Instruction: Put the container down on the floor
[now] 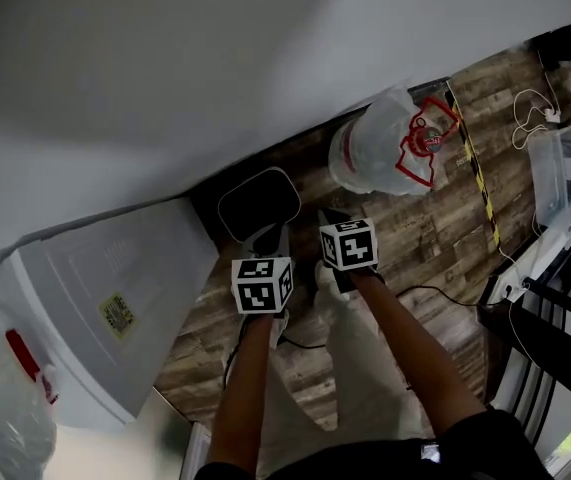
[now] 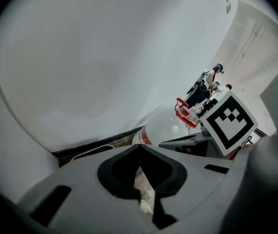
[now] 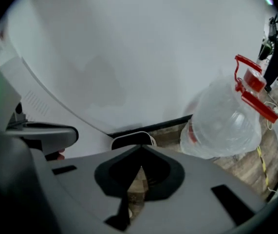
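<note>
Left claw (image 2: pixel 139 149): jaws pressed together tip to tip, with nothing between them; only floor shows through the slit behind the tips.
Right claw (image 3: pixel 141 152): jaws likewise together and empty, held just to the right of the left claw and level with it.
Marker cubes: one sits on the back of each claw, left (image 1: pixel 262 285) and right (image 1: pixel 349 245), with a bare forearm trailing back from each.
Dark pad (image 1: pixel 258 200): rounded corners and a pale rim, flat on the floor just ahead of both sets of tips.
Container (image 1: pixel 375 153): a big clear jug with a red handle and cap, ahead of and to the right of the right claw. It is apart from both claws and rests on the floor by the wall. Its neck points away to the right; upright or lying over, I cannot tell.
Floor (image 1: pixel 415 238): wood-pattern planks below both claws.
Wall (image 1: pixel 165 68): plain white, ahead of the claws, just beyond pad and container.
White box (image 1: pixel 115 298): left of the left claw, against the wall.
Striped tape (image 1: pixel 480 173): on the floor, beyond the container, far right of the right claw.
</note>
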